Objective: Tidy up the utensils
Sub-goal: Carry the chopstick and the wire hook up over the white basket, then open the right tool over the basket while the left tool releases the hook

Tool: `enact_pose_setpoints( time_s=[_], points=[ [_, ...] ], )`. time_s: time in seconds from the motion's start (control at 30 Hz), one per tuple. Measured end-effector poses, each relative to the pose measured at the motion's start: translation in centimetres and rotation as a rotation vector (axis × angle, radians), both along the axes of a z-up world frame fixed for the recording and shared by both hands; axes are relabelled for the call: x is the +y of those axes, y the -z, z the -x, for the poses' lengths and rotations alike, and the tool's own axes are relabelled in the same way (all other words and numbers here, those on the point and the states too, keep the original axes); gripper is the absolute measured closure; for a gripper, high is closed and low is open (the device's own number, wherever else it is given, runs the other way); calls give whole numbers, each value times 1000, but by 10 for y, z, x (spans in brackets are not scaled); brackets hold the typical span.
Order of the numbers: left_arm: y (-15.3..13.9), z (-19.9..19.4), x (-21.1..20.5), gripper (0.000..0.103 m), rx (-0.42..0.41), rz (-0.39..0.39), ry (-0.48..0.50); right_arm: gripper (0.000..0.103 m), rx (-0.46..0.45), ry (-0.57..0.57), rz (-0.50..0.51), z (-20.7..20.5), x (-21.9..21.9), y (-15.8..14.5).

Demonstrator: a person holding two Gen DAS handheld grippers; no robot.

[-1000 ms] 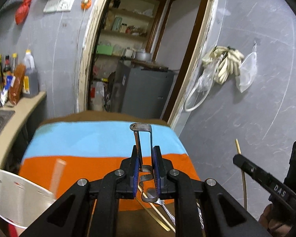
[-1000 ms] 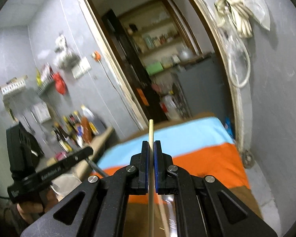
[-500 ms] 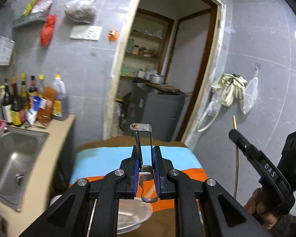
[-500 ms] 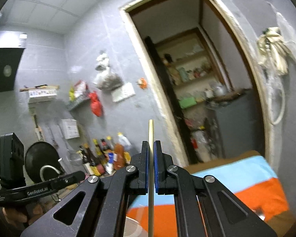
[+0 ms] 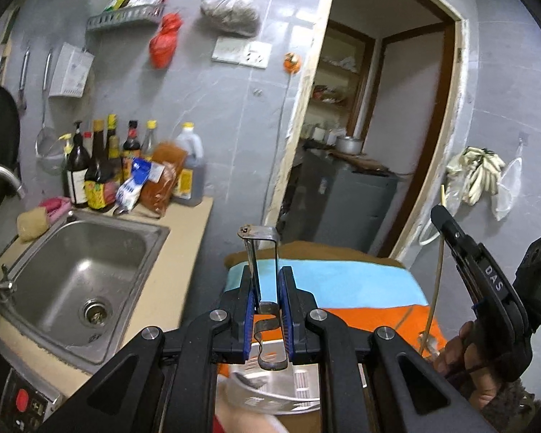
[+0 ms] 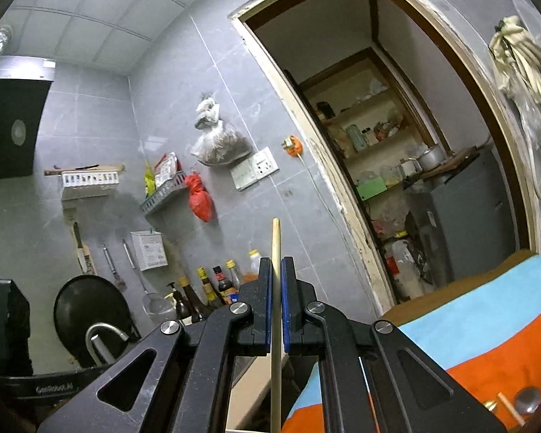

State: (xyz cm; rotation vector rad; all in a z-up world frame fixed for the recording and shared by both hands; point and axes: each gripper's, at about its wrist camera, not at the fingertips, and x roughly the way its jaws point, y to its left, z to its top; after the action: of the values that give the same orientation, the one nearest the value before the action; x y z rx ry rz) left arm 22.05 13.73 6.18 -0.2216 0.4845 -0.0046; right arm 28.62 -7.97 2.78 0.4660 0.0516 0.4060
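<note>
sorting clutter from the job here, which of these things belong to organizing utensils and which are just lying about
In the job:
left gripper, shut on the metal utensil
right gripper, shut on the wooden chopstick
steel container below the left gripper

Lying about:
sink
sauce bottles
red bag
black pan

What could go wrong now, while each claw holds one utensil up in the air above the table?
1. The right claw pinches the thin chopstick at a single point, so it may pivot or slip out.
2. The left claw grips the bent metal tool only by its narrow loop; it could twist and drop onto the steel container below.
</note>
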Motion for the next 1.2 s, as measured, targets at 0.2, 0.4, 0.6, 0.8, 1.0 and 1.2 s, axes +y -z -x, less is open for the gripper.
enact_pose_setpoints(
  time_s=[0.2, 0.4, 0.6, 0.8, 1.0, 1.2],
  points=[
    [28, -16, 9, 90, 54, 7, -4, 99, 14, 54, 46, -8, 12, 19],
    [48, -28, 8, 90, 79, 24, 6, 99, 9, 95, 66, -12, 16, 24],
    [60, -35, 5, 90, 109, 16, 28, 99, -9, 167, 89, -5, 20, 24],
    [70, -39, 1, 90, 133, 1, 34, 99, 6, 226, 58, 2, 17, 34],
    [76, -41, -3, 90, 150, -12, 31, 99, 15, 227, 25, 2, 11, 41],
    [79, -42, -3, 90, 158, -6, 32, 99, 25, 184, 30, 4, 12, 47]
  ],
)
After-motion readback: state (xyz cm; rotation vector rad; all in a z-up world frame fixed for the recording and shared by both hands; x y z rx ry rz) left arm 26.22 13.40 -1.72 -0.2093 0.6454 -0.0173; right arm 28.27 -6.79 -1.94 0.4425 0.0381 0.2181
